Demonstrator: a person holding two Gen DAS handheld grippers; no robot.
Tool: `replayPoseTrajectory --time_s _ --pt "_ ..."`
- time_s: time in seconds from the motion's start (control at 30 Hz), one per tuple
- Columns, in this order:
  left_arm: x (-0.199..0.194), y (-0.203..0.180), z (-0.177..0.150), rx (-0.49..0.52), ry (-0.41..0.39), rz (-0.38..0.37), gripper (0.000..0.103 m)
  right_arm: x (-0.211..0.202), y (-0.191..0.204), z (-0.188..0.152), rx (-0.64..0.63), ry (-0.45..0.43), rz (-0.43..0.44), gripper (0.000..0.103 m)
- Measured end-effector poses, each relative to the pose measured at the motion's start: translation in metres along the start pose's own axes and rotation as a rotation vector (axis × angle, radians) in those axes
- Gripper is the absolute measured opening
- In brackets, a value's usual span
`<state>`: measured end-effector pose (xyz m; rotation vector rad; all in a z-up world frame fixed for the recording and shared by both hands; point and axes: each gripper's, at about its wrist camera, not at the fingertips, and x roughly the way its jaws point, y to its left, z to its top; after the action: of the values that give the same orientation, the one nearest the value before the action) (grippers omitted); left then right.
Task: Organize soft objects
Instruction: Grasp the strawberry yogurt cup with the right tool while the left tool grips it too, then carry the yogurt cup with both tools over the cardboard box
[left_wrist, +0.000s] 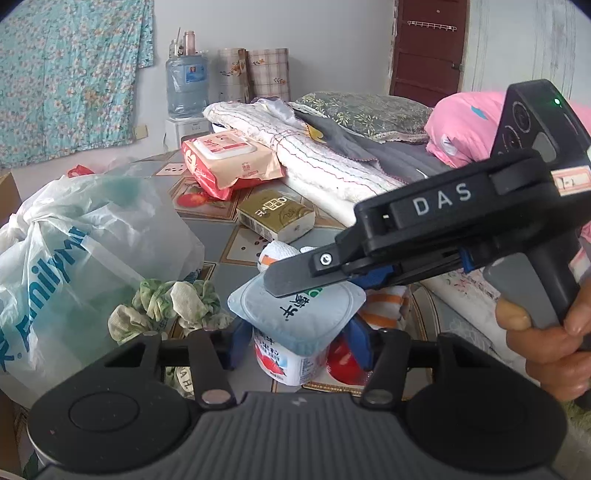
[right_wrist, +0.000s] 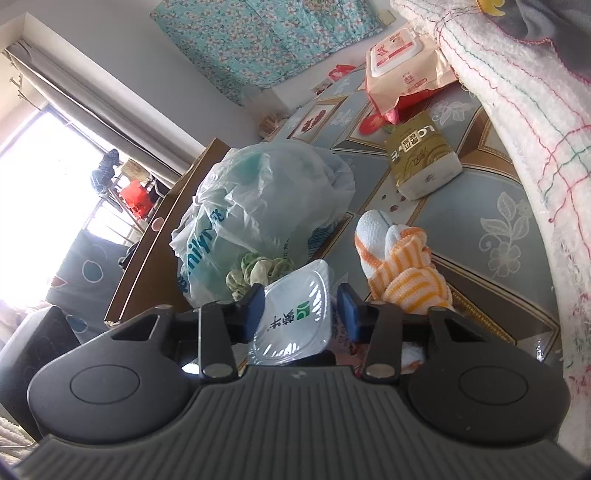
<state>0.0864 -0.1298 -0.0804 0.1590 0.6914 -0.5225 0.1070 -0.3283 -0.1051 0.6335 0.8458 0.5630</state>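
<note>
Foil-lidded yogurt cup (left_wrist: 295, 317): light, thin-walled, crushable; hold sidewalls below rim. Left gripper (left_wrist: 295, 334) flanks cup, contact unclear. Right gripper (right_wrist: 301, 312) straddles lid, 12 o'clock; contact unclear.

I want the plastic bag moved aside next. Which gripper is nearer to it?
Left. The plastic bag bulges right beside the left gripper's left finger; the right gripper reaches in from the opposite side, with the yogurt cup between it and the bag.
</note>
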Motion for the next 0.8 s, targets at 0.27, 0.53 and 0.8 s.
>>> replayPoseTrajectory --time_s 0.27,0.53,0.8 --pt "-0.01 -0.002 0.002 -0.006 -0.027 0.017 0.052 -0.008 0.005 -0.001 -0.015 -0.019 0.01 0.034" --pt "-0.032 -0.009 0.006 -0.005 -0.07 0.037 0.052 -0.025 0.02 -0.003 -0.041 -0.058 0.043 0.034" --pt "-0.087 -0.001 0.016 -0.031 -0.149 0.085 0.052 -0.039 0.068 0.001 -0.108 -0.085 0.109 0.034"
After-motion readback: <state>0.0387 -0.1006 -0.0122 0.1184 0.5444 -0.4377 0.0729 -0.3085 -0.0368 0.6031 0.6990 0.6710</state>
